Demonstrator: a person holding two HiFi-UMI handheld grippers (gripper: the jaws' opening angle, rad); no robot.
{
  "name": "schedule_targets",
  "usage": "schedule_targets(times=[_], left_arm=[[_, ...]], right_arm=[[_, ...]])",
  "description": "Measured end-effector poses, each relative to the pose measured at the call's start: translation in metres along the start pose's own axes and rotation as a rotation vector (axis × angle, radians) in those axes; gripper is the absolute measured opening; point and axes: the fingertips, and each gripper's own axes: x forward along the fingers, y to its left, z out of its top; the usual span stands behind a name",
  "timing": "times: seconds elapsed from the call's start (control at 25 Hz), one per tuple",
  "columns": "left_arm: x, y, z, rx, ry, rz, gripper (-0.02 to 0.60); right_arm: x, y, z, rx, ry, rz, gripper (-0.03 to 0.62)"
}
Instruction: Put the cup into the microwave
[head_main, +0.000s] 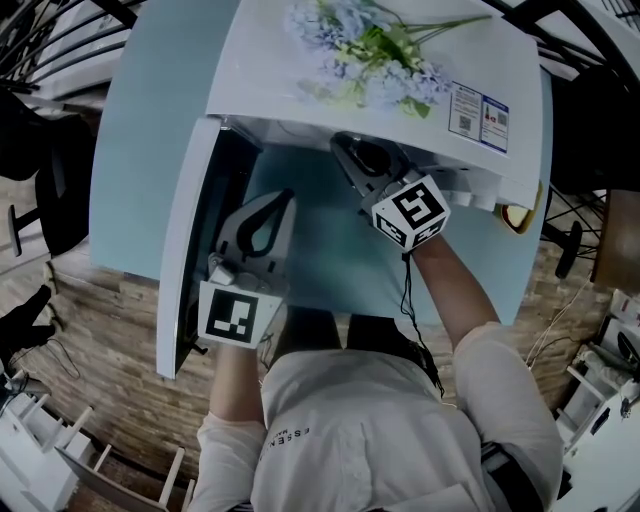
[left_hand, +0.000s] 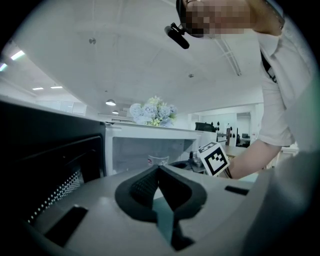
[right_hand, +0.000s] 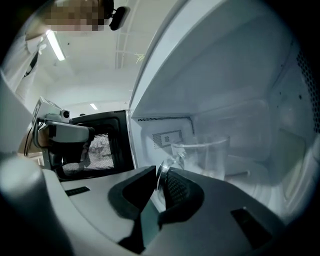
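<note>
The white microwave (head_main: 300, 60) stands on a pale blue table with its door (head_main: 190, 250) swung open to the left. A clear glass cup (right_hand: 207, 157) is inside the cavity, upright, and its handle is pinched by my right gripper (right_hand: 161, 172), which reaches into the opening (head_main: 350, 150). The left gripper view shows the cup (left_hand: 159, 160) faintly through the opening. My left gripper (left_hand: 158, 170) is shut and empty, held in front of the open door (head_main: 275, 200). Whether the cup's base rests on the cavity floor is hidden.
Artificial flowers (head_main: 365, 45) lie on top of the microwave. The dark inner face of the door (right_hand: 100, 145) with its mesh window stands just left of the opening. The blue table (head_main: 130, 150) ends close behind the door, with wooden floor and chairs around.
</note>
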Motion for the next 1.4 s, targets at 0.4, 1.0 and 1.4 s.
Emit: schedule_targets(times=[0.4, 1.0, 1.4], left_arm=[[-0.006, -0.01, -0.001, 0.006, 0.002, -0.026, 0.002], [-0.026, -0.034, 0.039, 0.029, -0.055, -0.024, 0.002], [-0.057, -0.034, 0.086, 0.049, -0.103, -0.015, 0.002]], right_arm=[[-0.009, 0.005, -0.001, -0.018, 0.034, -0.02, 0.119], [-0.078, 0.027, 0.038, 0.011, -0.014, -0.141, 0.118], [-0.118, 0.066, 0.113, -0.065, -0.095, -0.202, 0.042]])
